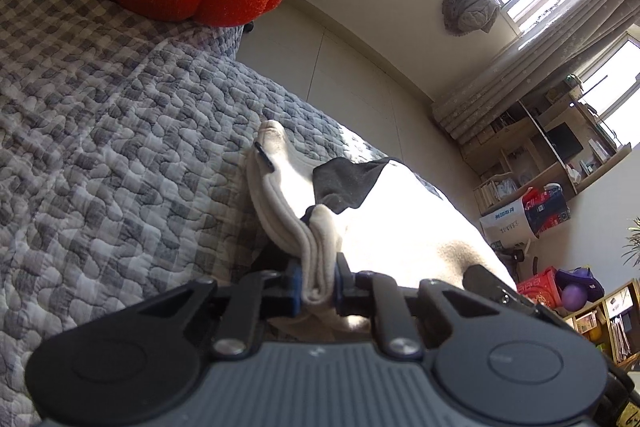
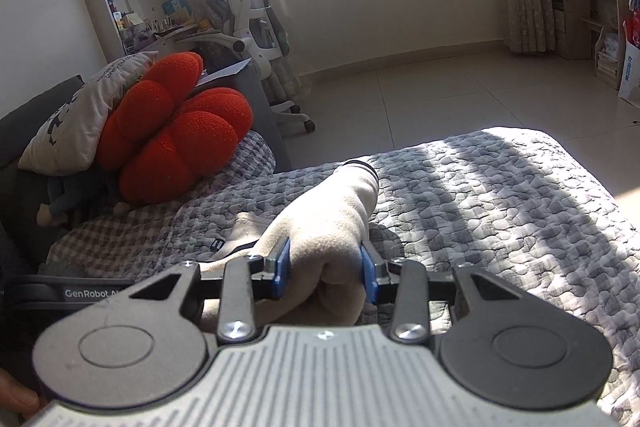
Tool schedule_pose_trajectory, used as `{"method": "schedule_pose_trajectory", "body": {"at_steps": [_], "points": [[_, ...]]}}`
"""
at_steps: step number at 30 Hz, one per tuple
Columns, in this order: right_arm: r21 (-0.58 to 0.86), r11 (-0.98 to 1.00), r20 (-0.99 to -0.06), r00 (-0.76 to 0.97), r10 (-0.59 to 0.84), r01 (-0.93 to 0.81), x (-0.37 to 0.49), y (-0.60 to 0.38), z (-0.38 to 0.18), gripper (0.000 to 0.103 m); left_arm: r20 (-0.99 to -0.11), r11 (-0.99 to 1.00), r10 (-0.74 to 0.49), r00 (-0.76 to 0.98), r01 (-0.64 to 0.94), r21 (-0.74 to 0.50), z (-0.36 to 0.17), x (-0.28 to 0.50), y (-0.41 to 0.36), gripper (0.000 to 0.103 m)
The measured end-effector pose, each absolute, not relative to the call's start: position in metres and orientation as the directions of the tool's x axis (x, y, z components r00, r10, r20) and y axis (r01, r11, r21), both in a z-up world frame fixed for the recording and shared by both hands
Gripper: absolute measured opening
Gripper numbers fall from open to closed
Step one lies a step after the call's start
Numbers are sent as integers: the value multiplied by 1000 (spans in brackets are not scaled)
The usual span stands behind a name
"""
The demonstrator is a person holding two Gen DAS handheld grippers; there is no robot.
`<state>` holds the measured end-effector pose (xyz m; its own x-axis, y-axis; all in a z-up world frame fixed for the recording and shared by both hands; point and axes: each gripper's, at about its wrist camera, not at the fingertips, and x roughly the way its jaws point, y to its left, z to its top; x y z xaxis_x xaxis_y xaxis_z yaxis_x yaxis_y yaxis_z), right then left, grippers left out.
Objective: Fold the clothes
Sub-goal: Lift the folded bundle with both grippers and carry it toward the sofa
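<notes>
The left gripper (image 1: 318, 285) is clamped on a thin, layered edge of a cream fleece garment with black trim (image 1: 384, 223), the folds bunched tightly between its blue pads (image 1: 295, 287). From that pinch the fabric runs forward and away from the jaws, its long axis following the line the tongs point along, ending in a narrow tip with a small black tab ahead and slightly to the left; a dark panel of the same garment lies just beyond the pinch, a little to the right. In the right wrist view the right gripper (image 2: 326, 273) has its jaws set wider, pressed on both sides of a thick rolled bundle of the same cream fabric (image 2: 332, 223). That bundle is a tube-like length, probably a sleeve, pointing straight ahead of the tongs and slightly upward, ending in a black-ribbed cuff (image 2: 362, 167) at the far end. Beneath and ahead of both grippers spreads a grey-and-white checked quilted cover (image 2: 500, 207), sunlit to the right of the right gripper. Well to the left of the right tongs, a lobed red-orange knitted cushion (image 2: 176, 131) leans against a pale printed pillow (image 2: 80, 115). A white mesh office chair (image 2: 256, 11) stands far ahead on the tiled floor.
</notes>
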<state>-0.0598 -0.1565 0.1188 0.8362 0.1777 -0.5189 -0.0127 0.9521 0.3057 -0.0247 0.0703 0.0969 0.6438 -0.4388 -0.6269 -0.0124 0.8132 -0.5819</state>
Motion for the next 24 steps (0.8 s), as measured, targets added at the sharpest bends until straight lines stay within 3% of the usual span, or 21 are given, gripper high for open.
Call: {"method": "schedule_pose_trajectory", "body": {"at_steps": [17, 24], "points": [[325, 945, -478, 857, 194, -33, -65, -156, 136, 40, -585, 756, -497, 642, -11, -655, 114, -31, 91, 14], [269, 962, -398, 904, 155, -47, -80, -153, 155, 39, -526, 750, -518, 675, 62, -659, 138, -40, 89, 14]]}}
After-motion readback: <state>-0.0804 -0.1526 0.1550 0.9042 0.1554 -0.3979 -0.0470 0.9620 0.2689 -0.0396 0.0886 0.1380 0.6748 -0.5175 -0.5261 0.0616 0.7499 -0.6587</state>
